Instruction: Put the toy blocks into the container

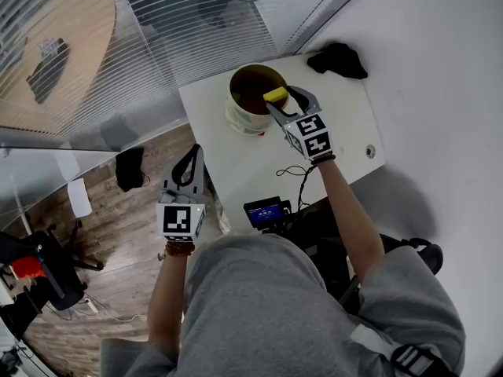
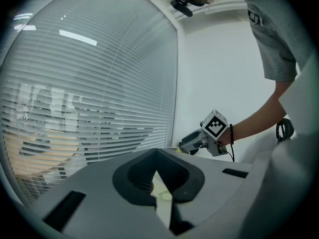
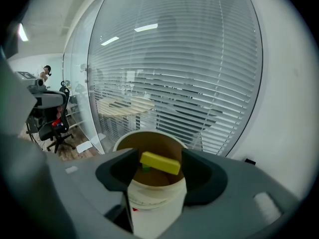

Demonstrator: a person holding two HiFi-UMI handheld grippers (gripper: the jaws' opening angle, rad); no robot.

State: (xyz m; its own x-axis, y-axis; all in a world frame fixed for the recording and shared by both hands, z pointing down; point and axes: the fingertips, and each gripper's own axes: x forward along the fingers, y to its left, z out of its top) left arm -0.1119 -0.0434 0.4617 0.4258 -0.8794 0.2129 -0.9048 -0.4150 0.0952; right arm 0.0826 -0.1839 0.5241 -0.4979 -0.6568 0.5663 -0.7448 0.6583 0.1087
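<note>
The yellow block (image 3: 159,163) hangs right over the open mouth of the container (image 1: 245,120), pinched across its length between the jaws of the right gripper (image 1: 277,103). It is not yet let go. A green block (image 3: 145,168) already lies inside, low against the wall. The container stands on the table (image 1: 236,171), near its far left corner. I see no other block loose on the table, so by my reading the job is close to done: this block has to be dropped, and perhaps nothing is left after it.

The left gripper (image 1: 189,162) hangs off the table's left edge, over the wooden floor, its jaws pressed together at the tips with nothing in them.

The right gripper view looks down into the container and shows the green block clearly; in the head view it is only a small patch at the rim. The head view alone takes in the whole table: a black cloth (image 1: 338,60) at the far right corner and a small screen (image 1: 266,210) at the near edge. The left gripper view shows the right gripper from the side, but not the container.
</note>
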